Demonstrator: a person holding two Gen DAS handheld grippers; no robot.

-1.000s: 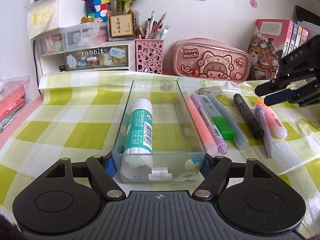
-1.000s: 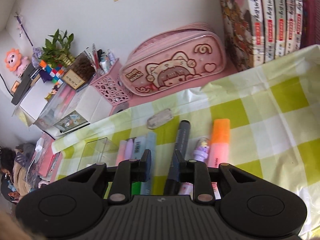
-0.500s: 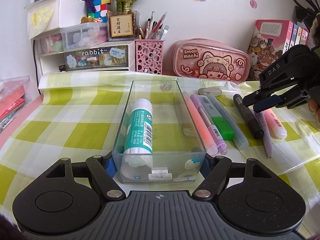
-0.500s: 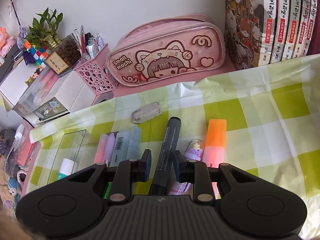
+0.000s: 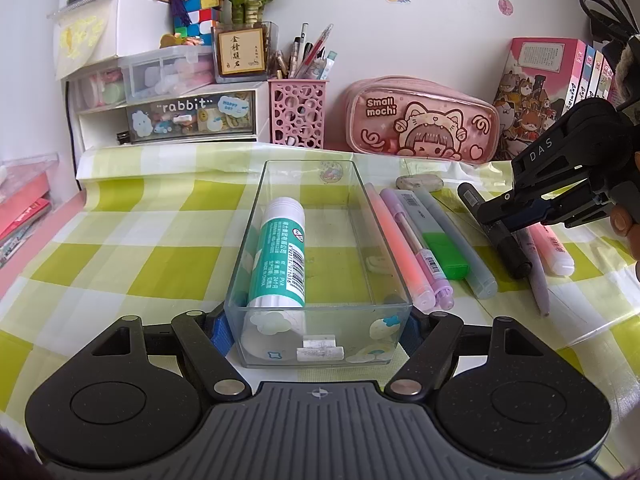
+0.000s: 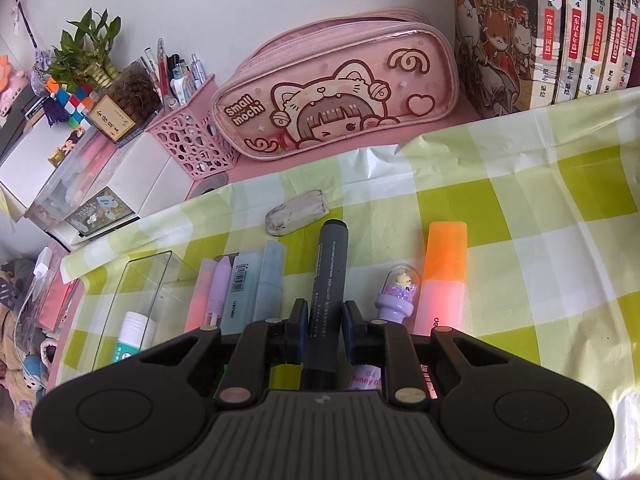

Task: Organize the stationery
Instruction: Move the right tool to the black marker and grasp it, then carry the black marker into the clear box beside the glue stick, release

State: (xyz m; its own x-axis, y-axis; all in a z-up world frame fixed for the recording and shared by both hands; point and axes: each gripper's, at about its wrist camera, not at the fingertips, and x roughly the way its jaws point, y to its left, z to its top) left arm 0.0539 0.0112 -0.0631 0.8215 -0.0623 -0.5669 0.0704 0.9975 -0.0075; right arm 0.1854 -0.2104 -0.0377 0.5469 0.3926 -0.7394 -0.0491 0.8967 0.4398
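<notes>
1. Since the earlier frames the right gripper [image 6: 324, 322] has come down over the row of pens and now straddles the black marker [image 6: 330, 276], its blue pads on either side of the barrel.
2. Its jaws stand narrowed round the marker, pads just beside or touching the barrel — whether they have actually clamped it I cannot tell.
3. That marker lies flat on the green-checked tablecloth [image 6: 520, 208], long axis running straight away from the right gripper and in line with its fingers, so the pads cross the barrel squarely.
4. Left of it lie the pale blue pen [image 6: 268, 280] and the other pens; right of it the small purple dome-topped pen [image 6: 398, 292] and the orange highlighter [image 6: 442, 268], both close by.
5. Meanwhile the left gripper [image 5: 318, 330] is clenched on the near end of the clear tray [image 5: 240, 280], which already holds the glue stick [image 5: 280, 252].
6. Judged from this, the tray lies to the marker's left with its long axis roughly parallel — a lift and sideways carry by the right hand, the nearer one, should serve.
</notes>
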